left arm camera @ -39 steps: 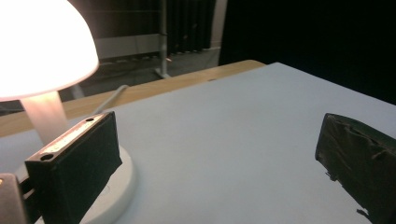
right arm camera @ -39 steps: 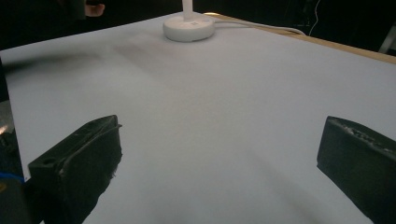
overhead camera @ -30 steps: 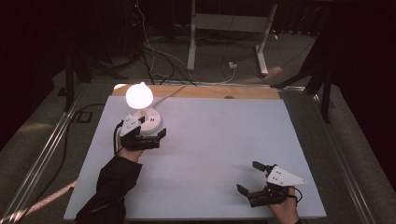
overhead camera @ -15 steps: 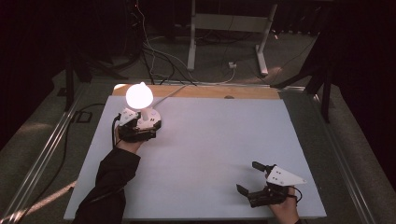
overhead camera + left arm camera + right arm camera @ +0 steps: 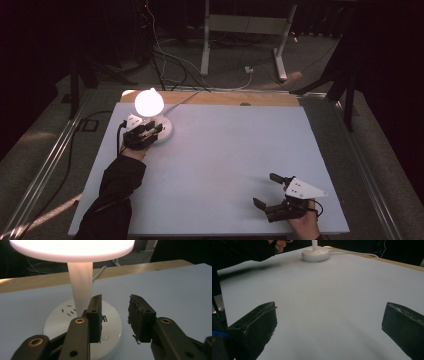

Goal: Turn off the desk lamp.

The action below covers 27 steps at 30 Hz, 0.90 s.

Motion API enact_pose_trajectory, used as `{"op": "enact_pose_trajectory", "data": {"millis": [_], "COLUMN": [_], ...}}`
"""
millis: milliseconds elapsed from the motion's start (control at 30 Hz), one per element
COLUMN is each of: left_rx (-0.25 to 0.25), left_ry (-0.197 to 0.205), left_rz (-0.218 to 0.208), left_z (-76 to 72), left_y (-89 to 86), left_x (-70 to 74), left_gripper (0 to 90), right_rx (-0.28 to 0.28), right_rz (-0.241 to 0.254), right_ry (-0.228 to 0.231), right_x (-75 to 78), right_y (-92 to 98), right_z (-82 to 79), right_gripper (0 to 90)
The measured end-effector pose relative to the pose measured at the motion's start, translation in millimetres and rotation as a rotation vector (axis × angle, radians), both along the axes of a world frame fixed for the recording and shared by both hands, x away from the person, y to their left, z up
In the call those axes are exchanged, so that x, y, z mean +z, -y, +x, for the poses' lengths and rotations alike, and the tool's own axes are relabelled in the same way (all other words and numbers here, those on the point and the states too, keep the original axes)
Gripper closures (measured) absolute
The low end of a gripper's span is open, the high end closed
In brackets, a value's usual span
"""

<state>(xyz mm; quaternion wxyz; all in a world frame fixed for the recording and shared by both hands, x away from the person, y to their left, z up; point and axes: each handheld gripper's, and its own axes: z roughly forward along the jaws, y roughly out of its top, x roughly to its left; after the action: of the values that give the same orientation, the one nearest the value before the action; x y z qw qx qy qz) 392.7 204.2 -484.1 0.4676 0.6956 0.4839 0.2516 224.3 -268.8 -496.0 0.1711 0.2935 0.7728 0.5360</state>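
Observation:
A small white desk lamp glows at the table's far left, its round base on the pale sheet. In the left gripper view its stem rises from the base under the lit shade. My left gripper hovers over the front of that base, jaws a little apart with nothing between them. My right gripper rests near the front right edge, wide open and empty. From there the lamp base sits far off.
The pale blue-grey table top has a wooden strip along its far edge. The lamp's white cable runs off the back. A metal stand and floor cables lie beyond; a rail runs along the left.
My left gripper has slid forward and slightly right over the lamp base, closer to the stem. The right gripper has stayed in place.

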Motion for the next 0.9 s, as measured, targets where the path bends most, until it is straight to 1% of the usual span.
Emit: {"op": "enact_pose_trajectory", "data": {"millis": [67, 167, 200, 300, 367, 400, 433, 467, 567, 600, 633, 667, 700, 733, 800, 833, 900], "left_rx": [0.0, -0.006, -0.004, -0.004, -0.013, -0.02, -0.023, -0.023, -0.023, -0.023, -0.025, -0.02, -0.02, -0.025, -0.019, -0.022, -0.018], "left_ry": [-0.008, -0.016, -0.017, -0.022, -0.027, -0.034, -0.039, -0.039, -0.072, -0.072, -0.085, -0.091, -0.091, -0.101, -0.104, -0.109, -0.111], "left_rz": [0.01, 0.032, 0.038, 0.044, 0.037, 0.053, 0.058, 0.058, 0.034, 0.034, 0.03, 0.04, 0.04, 0.038, 0.053, 0.041, 0.04], "left_z": [1.3, 3.6, 4.3, 6.3, 7.1, 8.3, 9.0, 9.0, 12.4, 12.4, 13.8, 14.3, 14.3, 15.3, 16.1, 16.5, 16.8], "left_y": [0.2, 0.7, 0.8, 1.4, 1.3, 2.3, 2.9, 2.9, 1.3, 1.3, 0.7, 0.9, 0.9, 0.5, 0.2, -0.8, -1.0], "left_x": [-1.6, -3.8, -4.6, -7.2, -8.3, -10.4, -11.8, -11.8, -16.9, -16.9, -19.2, -20.2, -20.2, -22.1, -23.3, -24.0, -24.4], "left_gripper": [67.1, 76.2, 80.8, 87.2, 90.0, 90.0, 90.0, 90.0, 90.0, 90.0, 90.0, 90.0, 90.0, 90.0, 90.0, 90.0, 90.0], "right_rx": [0.0, 0.001, 0.001, 0.001, 0.0, -0.001, -0.002, -0.001, 0.0, 0.0, -0.001, -0.002, -0.002, -0.002, -0.002, -0.001, -0.002], "right_rz": [0.001, 0.0, -0.001, -0.002, 0.0, 0.001, 0.0, 0.001, 0.0, 0.0, -0.001, 0.0, 0.0, 0.0, -0.002, -0.002, -0.002], "right_ry": [-0.002, -0.002, -0.001, -0.001, -0.001, -0.003, -0.003, -0.004, -0.002, -0.002, -0.003, -0.003, -0.003, -0.002, -0.003, -0.002, -0.003], "right_x": [-0.1, -0.3, -0.3, -0.3, -0.1, -0.2, -0.3, -0.3, -0.2, -0.2, -0.1, -0.1, -0.1, -0.1, -0.2, -0.3, -0.3], "right_y": [0.2, -0.1, -0.2, -0.2, 0.1, 0.1, 0.1, 0.2, 0.1, 0.1, 0.2, 0.3, 0.4, 0.3, 0.2, 0.2, 0.2], "right_z": [0.2, 0.3, 0.4, 0.2, 0.1, 0.2, 0.2, 0.3, 0.1, 0.1, 0.1, 0.1, 0.1, 0.1, 0.2, 0.2, 0.2], "right_gripper": [0.0, 0.0, 0.0, 0.0, 0.0, 0.0, 0.0, 0.0, 0.0, 0.0, 0.0, 0.0, 0.0, 0.0, 0.0, 0.0, 0.0]}}
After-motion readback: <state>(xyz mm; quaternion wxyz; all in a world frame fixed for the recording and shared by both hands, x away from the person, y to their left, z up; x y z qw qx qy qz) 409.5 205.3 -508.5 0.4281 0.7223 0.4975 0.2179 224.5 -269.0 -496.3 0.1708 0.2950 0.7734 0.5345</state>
